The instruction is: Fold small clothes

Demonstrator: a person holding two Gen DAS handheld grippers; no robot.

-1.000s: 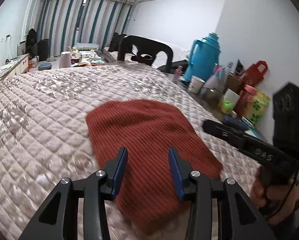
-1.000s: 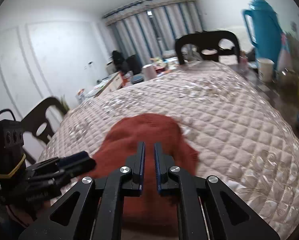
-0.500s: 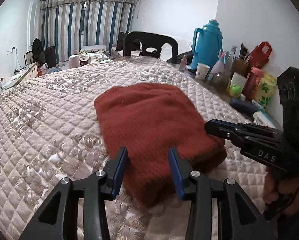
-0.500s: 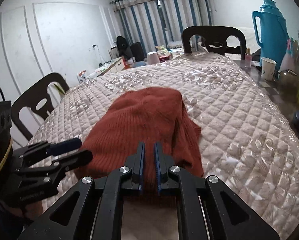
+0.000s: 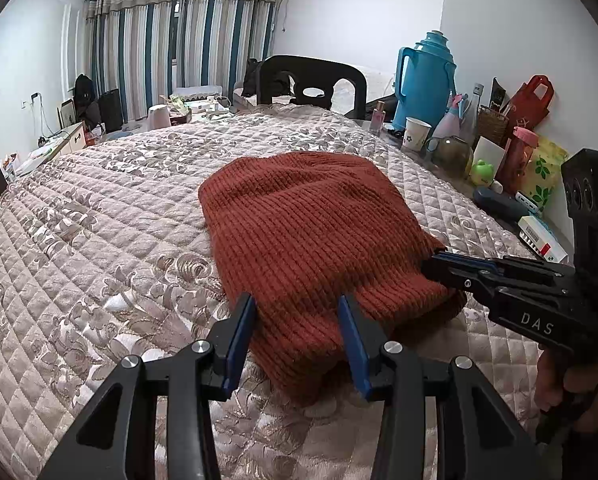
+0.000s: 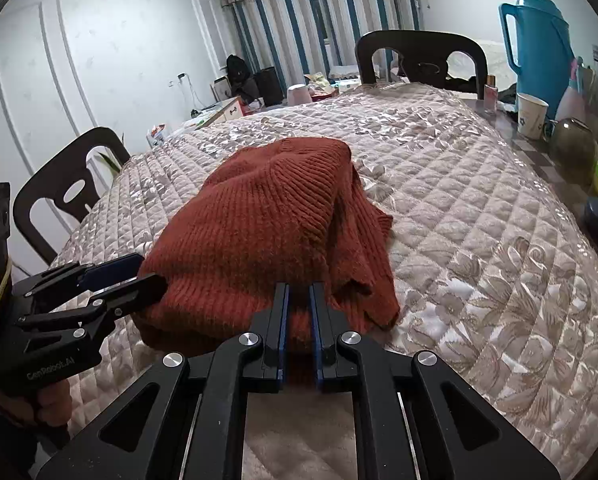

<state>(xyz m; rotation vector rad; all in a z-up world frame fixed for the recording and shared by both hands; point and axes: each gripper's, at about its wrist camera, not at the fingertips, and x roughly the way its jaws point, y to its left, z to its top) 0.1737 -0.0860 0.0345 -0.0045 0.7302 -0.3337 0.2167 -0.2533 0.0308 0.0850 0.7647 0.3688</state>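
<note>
A folded rust-red knit sweater (image 5: 311, 228) lies on the quilted table cover (image 5: 99, 240); it also shows in the right wrist view (image 6: 259, 224). My left gripper (image 5: 297, 316) is open, its blue-padded fingers straddling the sweater's near edge. It shows at the left of the right wrist view (image 6: 139, 272). My right gripper (image 6: 298, 300) is shut on the sweater's near edge, with red knit pinched between its fingers. In the left wrist view it (image 5: 439, 262) meets the sweater's right corner.
A blue thermos (image 5: 423, 80), paper cup (image 5: 415, 133), bottles, a red bag (image 5: 533, 102) and boxes crowd the table's right side. Dark chairs stand at the far end (image 5: 311, 80) and at the left (image 6: 67, 184). Striped curtains hang behind.
Both grippers have come down and closer to the sweater's near edge. The sweater has settled flat on the quilt. The right gripper stays shut, the left stays open.
</note>
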